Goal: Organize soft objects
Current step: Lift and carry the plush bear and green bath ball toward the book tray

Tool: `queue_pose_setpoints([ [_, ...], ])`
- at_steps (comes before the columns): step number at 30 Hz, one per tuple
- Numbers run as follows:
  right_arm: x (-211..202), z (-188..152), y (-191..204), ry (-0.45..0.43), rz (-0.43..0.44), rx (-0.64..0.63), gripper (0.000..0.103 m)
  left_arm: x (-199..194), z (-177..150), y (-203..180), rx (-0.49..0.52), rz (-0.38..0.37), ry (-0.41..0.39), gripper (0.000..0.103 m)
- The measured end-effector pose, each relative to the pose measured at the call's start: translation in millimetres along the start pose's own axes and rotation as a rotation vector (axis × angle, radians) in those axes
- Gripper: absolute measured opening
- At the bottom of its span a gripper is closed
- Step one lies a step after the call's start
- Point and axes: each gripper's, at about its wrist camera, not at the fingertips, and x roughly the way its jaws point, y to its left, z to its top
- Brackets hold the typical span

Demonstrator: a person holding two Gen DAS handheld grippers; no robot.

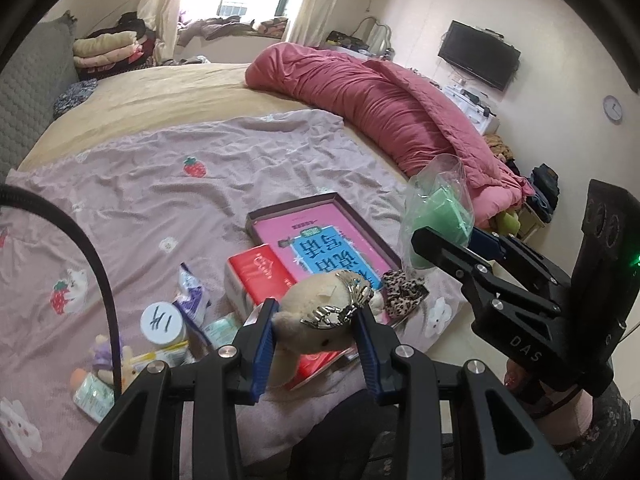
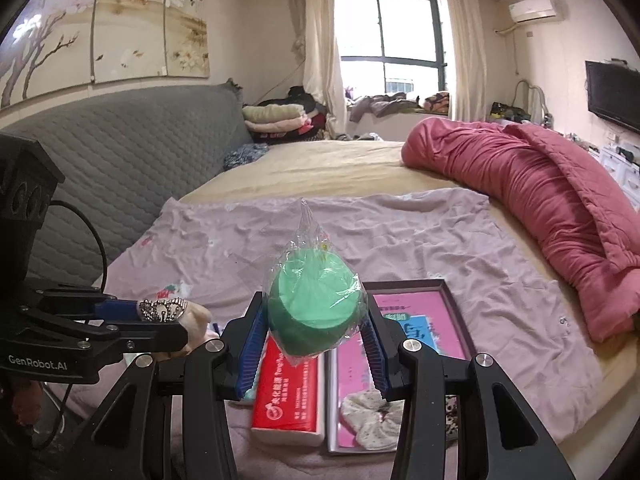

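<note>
My left gripper point(image 1: 316, 320) is shut on a beige plush toy point(image 1: 316, 312) that wears a silver tiara point(image 1: 340, 308); I hold it above the bed's near edge. It also shows in the right wrist view point(image 2: 196, 320). My right gripper point(image 2: 316, 320) is shut on a green sponge in a clear plastic bag point(image 2: 314, 304), held above a red tissue pack point(image 2: 288, 396). The bagged sponge also shows in the left wrist view point(image 1: 440, 212). A leopard scrunchie point(image 1: 402, 292) and a white scrunchie point(image 2: 372, 420) lie by a pink book point(image 1: 320, 240).
A pink strawberry-print sheet point(image 1: 180, 208) covers the bed. A capped jar point(image 1: 162, 324), snack packets point(image 1: 192, 300) and small toys point(image 1: 104, 364) lie at the near left. A rolled red quilt point(image 2: 540, 200) lies along the right side. A grey headboard point(image 2: 132, 168) stands at left.
</note>
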Motion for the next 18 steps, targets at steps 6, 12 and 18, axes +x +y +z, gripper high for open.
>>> queue_pose_setpoints([
  [6, -10.6, 7.3, -18.6, -0.012, -0.028, 0.022, 0.046, 7.2, 12.6, -13.3, 0.028, -0.014, -0.002, 0.038],
  [12, -20.6, 12.8, -48.6, -0.024, -0.068, 0.073, 0.046, 17.6, 25.7, -27.3, 0.053, -0.028, -0.005, 0.038],
  [18, -34.2, 15.3, -85.4, -0.046, -0.140, 0.110, 0.046, 35.3, 37.7, -42.5, 0.076, -0.055, 0.009, 0.038],
])
